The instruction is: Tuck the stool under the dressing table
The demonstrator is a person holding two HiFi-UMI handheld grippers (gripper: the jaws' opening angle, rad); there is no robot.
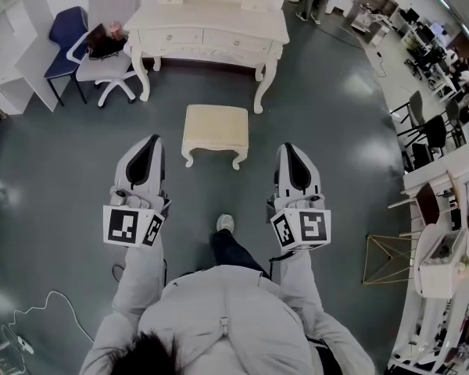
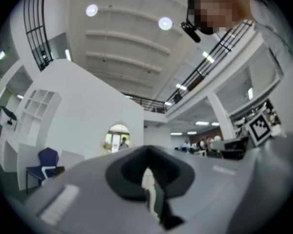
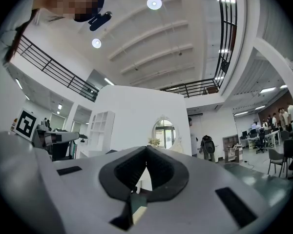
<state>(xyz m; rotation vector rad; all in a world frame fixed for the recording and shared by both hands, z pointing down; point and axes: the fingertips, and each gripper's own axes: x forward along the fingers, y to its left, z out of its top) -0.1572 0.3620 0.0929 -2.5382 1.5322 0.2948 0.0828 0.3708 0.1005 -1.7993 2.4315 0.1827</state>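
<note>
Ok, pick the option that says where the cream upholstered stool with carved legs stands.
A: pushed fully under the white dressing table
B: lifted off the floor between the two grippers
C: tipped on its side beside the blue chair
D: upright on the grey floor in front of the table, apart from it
D: the cream stool stands upright on the grey floor, with a gap of floor between it and the white dressing table.

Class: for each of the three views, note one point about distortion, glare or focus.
Head view: fisheye bends the room's edges; pale glare patches on the floor; stool sharp. Left gripper view: dark round vignette, near foreground soft. Right gripper view: ceiling lamp blows out white.
</note>
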